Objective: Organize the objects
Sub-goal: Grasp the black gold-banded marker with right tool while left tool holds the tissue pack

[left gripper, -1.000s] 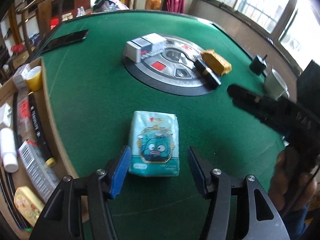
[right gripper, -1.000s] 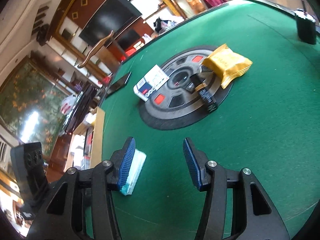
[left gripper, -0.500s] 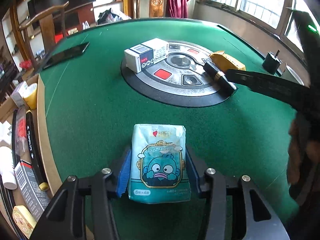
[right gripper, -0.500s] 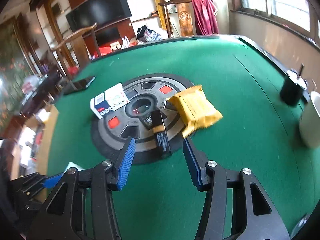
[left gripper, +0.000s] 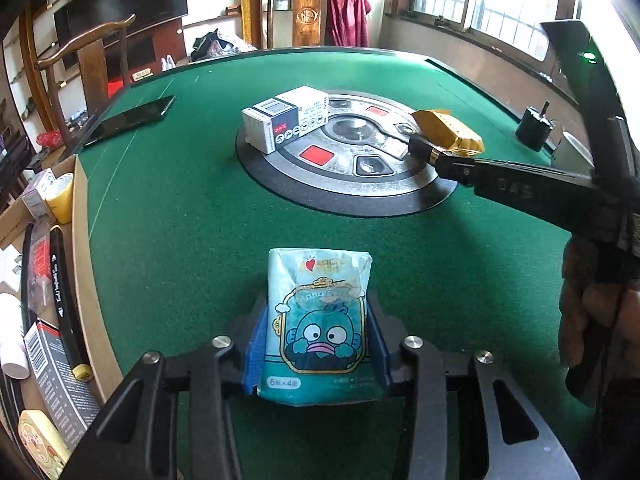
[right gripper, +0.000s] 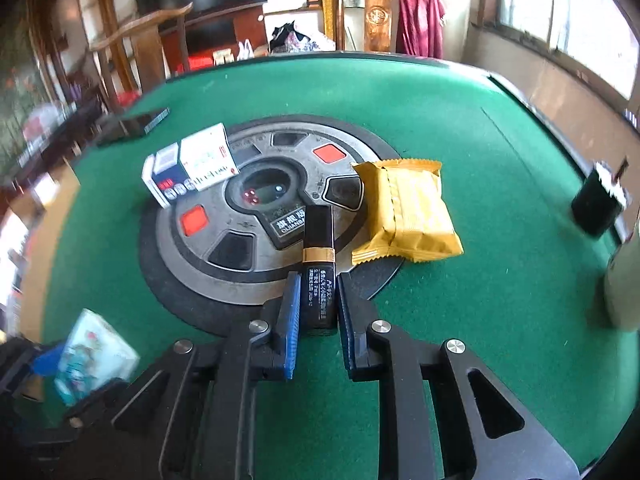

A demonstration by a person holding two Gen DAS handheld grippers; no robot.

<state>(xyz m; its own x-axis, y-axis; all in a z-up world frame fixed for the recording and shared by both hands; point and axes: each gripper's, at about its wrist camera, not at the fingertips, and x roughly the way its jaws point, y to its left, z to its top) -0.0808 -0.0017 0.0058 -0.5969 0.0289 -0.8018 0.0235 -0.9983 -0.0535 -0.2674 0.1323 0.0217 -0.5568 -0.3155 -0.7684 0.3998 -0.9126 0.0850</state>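
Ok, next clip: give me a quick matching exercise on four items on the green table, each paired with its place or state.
Things:
1. tissue pack
2. black tube
3. yellow snack packet
4. white box

Places or states:
A. lying partly on the round centre panel's right edge, untouched
B. between the left tool's closing pads
C. on the centre panel's far left side
D. clamped in the shut right tool

Pairs: 1-B, 2-D, 3-A, 4-C
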